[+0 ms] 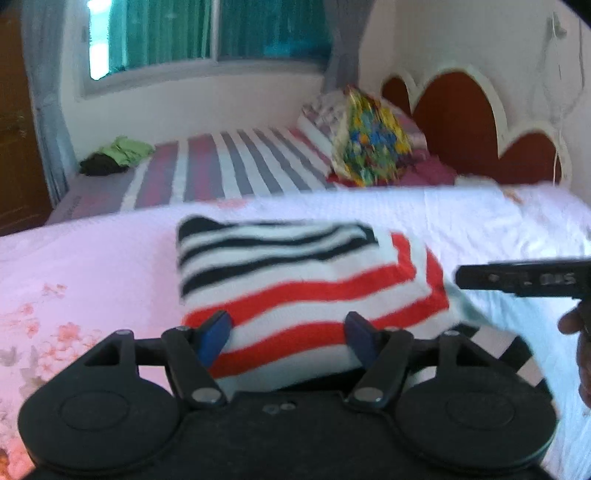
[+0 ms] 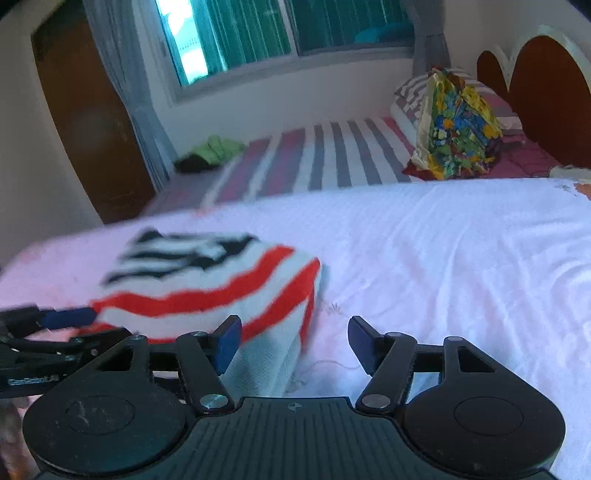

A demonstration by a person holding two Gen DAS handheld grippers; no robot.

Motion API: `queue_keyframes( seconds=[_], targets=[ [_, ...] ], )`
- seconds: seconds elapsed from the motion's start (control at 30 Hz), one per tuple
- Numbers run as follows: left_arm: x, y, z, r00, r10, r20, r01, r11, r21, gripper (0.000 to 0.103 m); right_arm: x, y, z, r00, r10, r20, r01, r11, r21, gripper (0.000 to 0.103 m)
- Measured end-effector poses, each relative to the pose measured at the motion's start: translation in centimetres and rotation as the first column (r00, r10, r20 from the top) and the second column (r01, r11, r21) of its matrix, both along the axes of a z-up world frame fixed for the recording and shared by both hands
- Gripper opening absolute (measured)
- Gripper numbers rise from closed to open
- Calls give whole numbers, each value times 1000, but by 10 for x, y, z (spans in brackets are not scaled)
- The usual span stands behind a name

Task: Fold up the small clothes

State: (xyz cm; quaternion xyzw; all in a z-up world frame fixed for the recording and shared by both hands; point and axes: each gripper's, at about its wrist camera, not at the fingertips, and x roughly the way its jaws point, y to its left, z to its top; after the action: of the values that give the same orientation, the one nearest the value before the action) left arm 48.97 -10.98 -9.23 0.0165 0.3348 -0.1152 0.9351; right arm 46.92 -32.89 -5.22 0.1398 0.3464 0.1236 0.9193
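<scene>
1. Garment [image 1: 314, 295]: a folded knit piece, striped black on white at the far end and red on white at the near end, lying on the pink sheet [image 1: 92, 266] of the near bed. Its edges look roughly squared; both views are blurred, so finer folds cannot be read.
2. Left gripper [image 1: 290, 338]: its blue-padded fingers [image 1: 214, 339] stand spread apart, one at each side of the garment's near red-striped edge. Whether the pads touch the cloth cannot be told.
3. Right gripper [image 2: 295, 343]: fingers likewise spread wide, holding nothing. The left pad [image 2: 227, 341] sits just beside the garment's near right corner; the right pad is over bare sheet.
4. In the right wrist view the left gripper enters from the left edge, its blue tip against the garment's red stripes. In the left wrist view the right gripper's black body shows at the right edge, with part of a hand [image 1: 576, 328] beneath it.
5. Second bed [image 1: 229, 166]: behind the near one, covered in red, grey and white stripes.
6. Bag [image 1: 373, 144]: multicoloured and shiny, standing on the second bed near the pillow [image 1: 321, 114].
7. Green cloth [image 1: 125, 149]: lies atop a dark cloth at the second bed's far corner.
8. Headboard [image 1: 465, 122]: red-brown with a white scalloped rim.
9. Window [image 1: 221, 29]: on the far wall, behind teal curtains.
</scene>
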Motion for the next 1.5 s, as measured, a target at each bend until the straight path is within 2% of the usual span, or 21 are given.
queue_keyframes(
  seconds=[0.13, 0.3, 0.37, 0.5, 0.57, 0.63, 0.73, 0.83, 0.9, 0.93, 0.97, 1.03, 1.13, 1.2, 1.3, 1.4, 1.5],
  targets=[
    [-20, 32, 8, 1000, 20, 1, -20, 995, -94, 68, -10, -27, 4, 998, 24, -62, -15, 990, 138, 64],
    [-31, 68, -8, 995, 52, -86, -70, 975, -211, 68, -21, -51, -9, 988, 63, -144, -9, 939, 343, 64],
    [-36, 76, -15, 993, 63, -104, -86, 969, -232, 68, -34, -53, -5, 989, 91, -116, -42, 928, 371, 64],
    [-41, 81, -22, 991, 74, -114, -104, 953, -285, 68, -45, -33, 2, 981, 165, -103, -121, 932, 342, 64],
    [-39, 82, -26, 989, 71, -132, -110, 939, -325, 68, -43, -24, -1, 980, 168, -110, -129, 946, 296, 64],
    [-37, 83, -28, 986, 58, -154, -111, 925, -365, 68, -37, -22, -8, 977, 138, -161, -93, 962, 257, 64],
    [-36, 86, -29, 985, 21, -174, -92, 907, -411, 68, -31, -33, -20, 972, 137, -193, -61, 934, 352, 64],
    [-32, 88, -34, 978, 11, -209, -105, 890, -443, 70, -20, -36, -35, 949, 186, -256, -61, 901, 430, 64],
    [-28, 92, -38, 971, 14, -237, -130, 867, -481, 72, -14, -37, -47, 937, 203, -285, -46, 879, 475, 65],
    [-26, 94, -39, 969, 13, -247, -137, 860, -492, 73, -11, -39, -50, 936, 206, -286, -41, 870, 491, 69],
    [-24, 94, -40, 968, 6, -253, -132, 864, -486, 73, -9, -40, -53, 937, 205, -284, -30, 855, 517, 74],
    [-21, 93, -41, 964, 12, -266, -134, 885, -446, 77, -8, -42, -55, 935, 211, -286, -20, 835, 550, 76],
    [-12, 95, -46, 954, -15, -300, -138, 865, -482, 77, -4, -37, -54, 932, 234, -278, -44, 832, 552, 76],
    [-5, 99, -47, 950, -24, -311, -139, 859, -492, 76, -2, -36, -49, 940, 213, -268, -47, 854, 517, 76],
    [0, 105, -46, 944, -57, -325, -133, 836, -532, 75, -5, -45, -34, 964, 123, -237, -8, 901, 434, 76],
    [6, 106, -56, 927, -116, -357, -113, 821, -559, 76, -1, -45, -45, 944, 186, -273, -37, 881, 471, 76],
    [10, 109, -67, 922, -129, -364, -135, 775, -618, 76, -3, -40, -47, 939, 222, -263, -60, 858, 510, 79]
  ],
)
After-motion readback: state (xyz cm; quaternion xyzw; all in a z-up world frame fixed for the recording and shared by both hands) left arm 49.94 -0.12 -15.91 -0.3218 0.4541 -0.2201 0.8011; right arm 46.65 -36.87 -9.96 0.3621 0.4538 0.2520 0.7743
